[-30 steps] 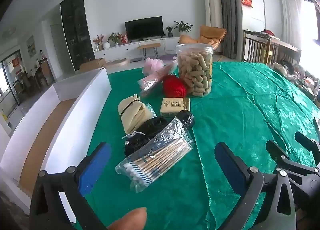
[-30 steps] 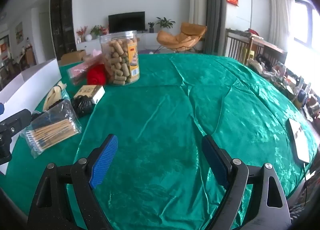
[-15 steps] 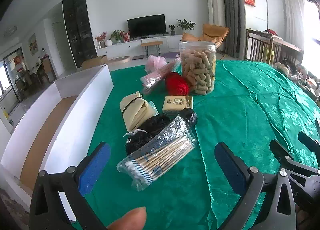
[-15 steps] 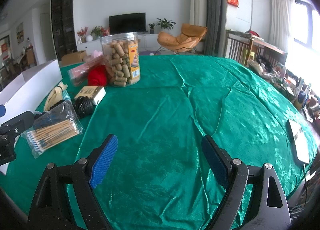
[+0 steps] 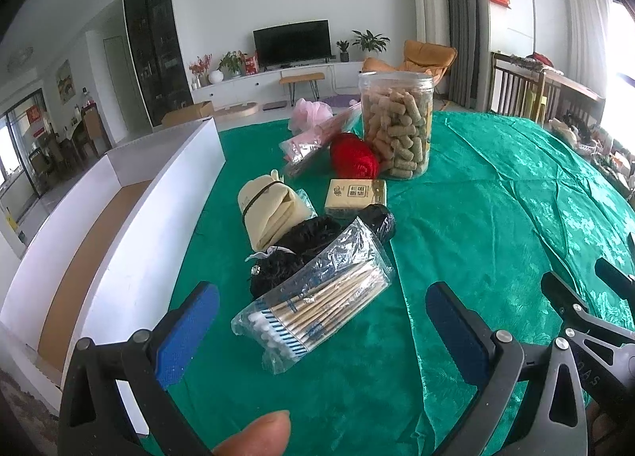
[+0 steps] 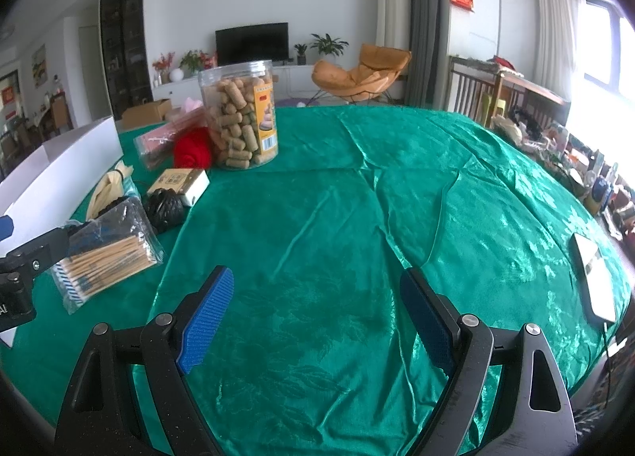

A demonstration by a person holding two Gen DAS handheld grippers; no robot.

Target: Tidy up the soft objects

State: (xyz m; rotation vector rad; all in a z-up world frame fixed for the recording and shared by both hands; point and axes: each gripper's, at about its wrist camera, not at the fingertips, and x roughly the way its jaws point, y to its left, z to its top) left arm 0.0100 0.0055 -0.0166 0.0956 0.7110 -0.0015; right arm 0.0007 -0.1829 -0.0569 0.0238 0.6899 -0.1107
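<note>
Right now your left gripper (image 5: 321,321) hangs with its two blue-padded fingers (image 5: 186,333) spread wide and empty, framing one clear bag of cotton swabs (image 5: 317,305) that lies on the green cloth of the surface (image 5: 496,218). Your right gripper (image 6: 313,321) also has both fingers apart, holding nothing, over a bare stretch of the cloth well to the right of the clutter.

Counting what lies ahead of your left gripper: one swab bag nearest; just behind and touching it, one black frilly bundle (image 5: 293,253); one rolled black plastic bag (image 5: 379,220) beside that; one cream cloth roll bound by a dark elastic band (image 5: 270,210), leaning against the black bundle. Farther back sit one small tan tissue packet (image 5: 355,196), one red ball of yarn (image 5: 353,156), one long clear pouch of pink items (image 5: 313,140), and one pink mesh puff (image 5: 311,112) at the far edge. One tall clear jar of tan pellets (image 5: 397,124) stands upright, touching the red yarn.

One long white box (image 5: 131,210) with a brown floor runs along the left side of the surface; no item shows inside it. From the right wrist view, one flat phone-like slab (image 6: 595,281) lies near the right edge of the cloth. One fingertip (image 5: 254,436) of yours shows at the bottom of the left wrist view.
</note>
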